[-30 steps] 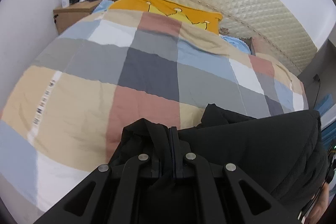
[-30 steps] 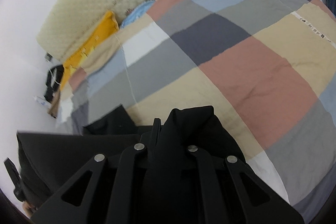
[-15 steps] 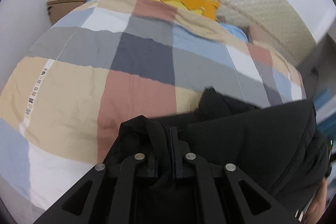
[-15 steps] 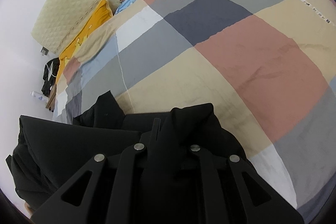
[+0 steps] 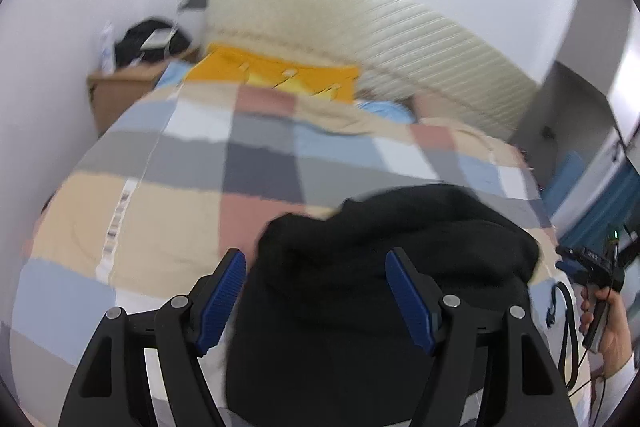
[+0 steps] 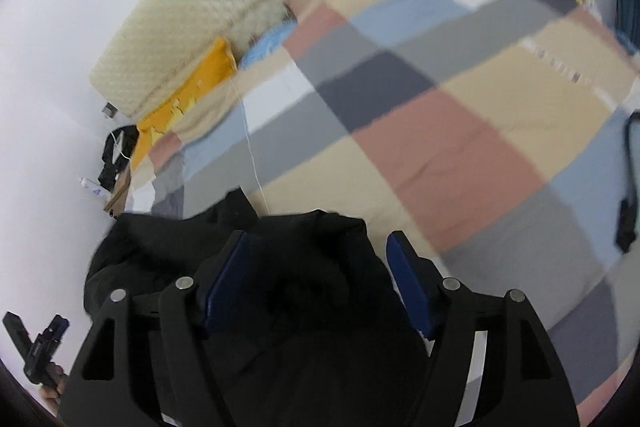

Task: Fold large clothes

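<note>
A black garment (image 5: 380, 267) lies bunched on the near edge of a bed with a checked quilt (image 5: 180, 187). My left gripper (image 5: 316, 291) is open, its blue pads (image 5: 226, 291) spread either side of the cloth and not gripping it. In the right wrist view the same black garment (image 6: 280, 287) fills the foreground. My right gripper (image 6: 316, 279) is open too, with its blue pads (image 6: 408, 291) wide apart over the cloth. The garment's lower part is hidden under the grippers.
A cream padded headboard (image 5: 360, 27), a yellow pillow (image 5: 280, 73) and a blue pillow (image 6: 268, 43) lie at the far end. A wooden nightstand (image 5: 120, 87) with a black bag stands at the far left. The other handheld gripper (image 5: 596, 267) shows at right.
Both grippers have opened and let go of the black garment. Both have pulled back and tilted up, so more wall shows. The garment has dropped onto the quilt in a heap.
</note>
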`<action>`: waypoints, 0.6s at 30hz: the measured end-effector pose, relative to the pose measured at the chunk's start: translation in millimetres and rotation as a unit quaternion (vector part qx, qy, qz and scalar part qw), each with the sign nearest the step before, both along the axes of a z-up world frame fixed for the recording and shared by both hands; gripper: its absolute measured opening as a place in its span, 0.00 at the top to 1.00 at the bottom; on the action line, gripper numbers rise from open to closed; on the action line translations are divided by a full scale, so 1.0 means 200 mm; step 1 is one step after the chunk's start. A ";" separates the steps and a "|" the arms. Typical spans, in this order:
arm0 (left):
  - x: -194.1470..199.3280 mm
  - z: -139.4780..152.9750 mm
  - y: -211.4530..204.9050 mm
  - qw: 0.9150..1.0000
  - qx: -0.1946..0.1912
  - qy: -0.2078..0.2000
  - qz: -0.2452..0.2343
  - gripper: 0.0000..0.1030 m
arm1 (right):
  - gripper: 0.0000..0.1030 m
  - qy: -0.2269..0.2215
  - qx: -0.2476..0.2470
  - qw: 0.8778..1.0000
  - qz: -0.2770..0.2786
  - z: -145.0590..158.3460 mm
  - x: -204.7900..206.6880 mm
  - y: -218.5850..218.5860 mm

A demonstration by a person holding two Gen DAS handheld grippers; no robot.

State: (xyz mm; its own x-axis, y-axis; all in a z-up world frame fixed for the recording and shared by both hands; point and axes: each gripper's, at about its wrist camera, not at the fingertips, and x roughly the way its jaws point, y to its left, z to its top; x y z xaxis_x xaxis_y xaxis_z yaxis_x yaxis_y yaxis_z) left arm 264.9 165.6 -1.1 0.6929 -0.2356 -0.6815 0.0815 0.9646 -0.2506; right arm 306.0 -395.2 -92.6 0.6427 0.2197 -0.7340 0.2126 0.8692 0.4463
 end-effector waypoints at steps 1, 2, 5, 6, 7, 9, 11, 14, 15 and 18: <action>-0.01 0.01 -0.04 1.000 0.005 -0.007 -0.004 0.30 | 0.31 -0.012 -0.011 1.000 0.011 0.03 -0.04 0.03; -0.03 0.01 -0.11 1.000 0.012 -0.015 -0.012 0.30 | 0.31 -0.015 -0.022 0.999 0.026 0.04 -0.06 0.07; -0.02 -0.04 -0.36 0.998 0.035 -0.017 -0.044 0.30 | 0.31 -0.010 -0.049 0.996 0.072 0.05 -0.09 0.21; -0.01 -0.07 -0.44 0.998 0.039 -0.016 -0.053 0.30 | 0.31 -0.010 -0.057 0.995 0.084 0.04 -0.09 0.27; 0.00 -0.10 -0.51 0.997 0.045 -0.015 -0.060 0.30 | 0.31 -0.011 -0.060 0.994 0.093 0.03 -0.10 0.31; 0.05 -0.18 -0.64 0.996 0.051 -0.003 -0.070 0.30 | 0.31 -0.011 -0.062 0.992 0.113 -0.01 -0.10 0.41; 0.10 -0.26 -0.72 0.995 0.046 0.019 -0.081 0.30 | 0.31 -0.014 -0.069 0.989 0.127 -0.07 -0.09 0.51; 0.19 -0.37 -0.83 0.994 0.037 0.046 -0.093 0.30 | 0.31 -0.003 -0.074 0.987 0.143 -0.18 -0.03 0.65; 0.22 -0.39 -0.86 0.994 0.045 0.041 -0.086 0.30 | 0.31 -0.003 -0.068 0.987 0.146 -0.21 0.00 0.69; 0.29 -0.44 -0.90 0.995 0.068 0.024 -0.073 0.30 | 0.31 -0.015 -0.066 0.988 0.137 -0.27 0.09 0.75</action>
State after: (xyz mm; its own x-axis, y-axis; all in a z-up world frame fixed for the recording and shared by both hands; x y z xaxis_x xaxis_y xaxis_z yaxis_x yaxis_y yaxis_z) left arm 323.5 -14.9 -88.8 0.6234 -0.2349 -0.7458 0.2150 0.9685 -0.1253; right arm 324.2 -245.2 -146.1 0.5941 0.2913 -0.7498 -0.0498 0.9436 0.3272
